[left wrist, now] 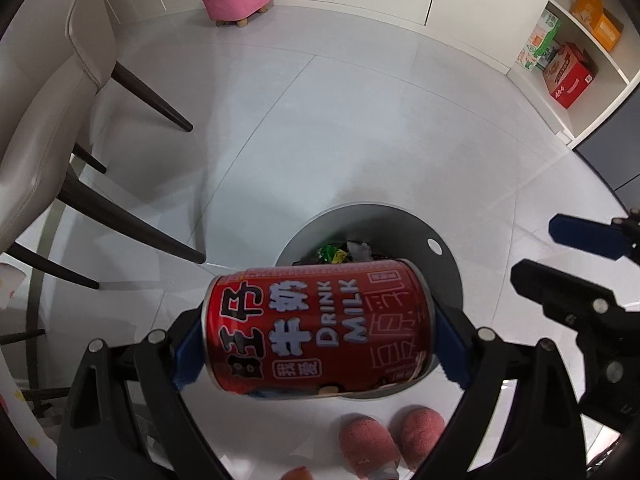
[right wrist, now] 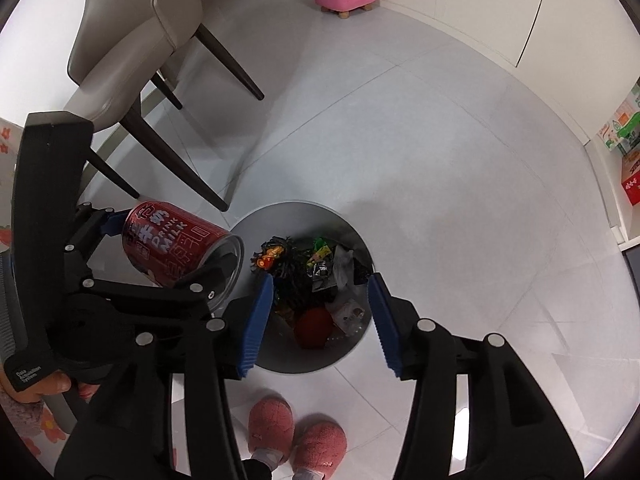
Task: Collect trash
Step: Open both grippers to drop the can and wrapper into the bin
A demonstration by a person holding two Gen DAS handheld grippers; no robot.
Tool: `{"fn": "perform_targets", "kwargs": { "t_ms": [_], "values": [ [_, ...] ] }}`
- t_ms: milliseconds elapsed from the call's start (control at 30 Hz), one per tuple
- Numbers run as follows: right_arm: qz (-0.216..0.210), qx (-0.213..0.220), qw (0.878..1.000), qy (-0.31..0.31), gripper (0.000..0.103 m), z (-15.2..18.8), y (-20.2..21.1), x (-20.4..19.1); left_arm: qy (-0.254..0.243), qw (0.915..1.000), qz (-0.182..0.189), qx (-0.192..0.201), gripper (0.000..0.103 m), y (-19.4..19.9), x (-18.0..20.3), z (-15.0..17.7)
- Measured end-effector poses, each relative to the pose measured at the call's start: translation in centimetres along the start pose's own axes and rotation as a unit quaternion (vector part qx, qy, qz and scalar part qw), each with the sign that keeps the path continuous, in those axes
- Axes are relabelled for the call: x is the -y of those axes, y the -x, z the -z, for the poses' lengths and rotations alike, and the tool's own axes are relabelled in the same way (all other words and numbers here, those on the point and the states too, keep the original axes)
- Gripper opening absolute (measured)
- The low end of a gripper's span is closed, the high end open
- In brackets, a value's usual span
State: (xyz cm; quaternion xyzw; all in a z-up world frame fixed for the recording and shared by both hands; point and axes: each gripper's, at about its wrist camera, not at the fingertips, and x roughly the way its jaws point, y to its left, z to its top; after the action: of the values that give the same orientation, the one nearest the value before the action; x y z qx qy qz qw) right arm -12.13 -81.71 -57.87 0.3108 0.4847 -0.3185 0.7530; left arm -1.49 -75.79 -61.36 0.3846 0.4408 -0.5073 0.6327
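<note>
Red and printed with "DRINK MILK", the can (left wrist: 316,328) lies sideways in the left gripper (left wrist: 318,344), its blue pads clamped on its two ends, hanging above the near-left rim of the grey bin (right wrist: 348,224). Its long axis runs across the jaws, and in the right wrist view it tilts so one end dips toward the bin mouth. The right gripper (right wrist: 320,316) stands open and empty directly over the trash already inside. The risk I see: released here, the can could clip the rim and roll out across the tile floor (left wrist: 320,120), toward the pink slippers (right wrist: 296,436) or the chair legs (right wrist: 176,160).
</note>
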Motion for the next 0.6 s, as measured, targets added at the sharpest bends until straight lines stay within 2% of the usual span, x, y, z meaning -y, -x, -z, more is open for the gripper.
{"fn": "perform_targets", "kwargs": {
  "t_ms": [367,600],
  "values": [
    [0.013,0.014,1.0,0.01,0.048,-0.8,4.0,-0.9,0.004,0.9999,-0.002,0.01,0.093,3.2,0.4,-0.5],
    [0.02,0.022,0.999,0.033,0.048,-0.9,8.9,-2.6,0.03,0.9992,-0.011,0.025,0.093,9.0,-0.4,-0.5]
  ]
}}
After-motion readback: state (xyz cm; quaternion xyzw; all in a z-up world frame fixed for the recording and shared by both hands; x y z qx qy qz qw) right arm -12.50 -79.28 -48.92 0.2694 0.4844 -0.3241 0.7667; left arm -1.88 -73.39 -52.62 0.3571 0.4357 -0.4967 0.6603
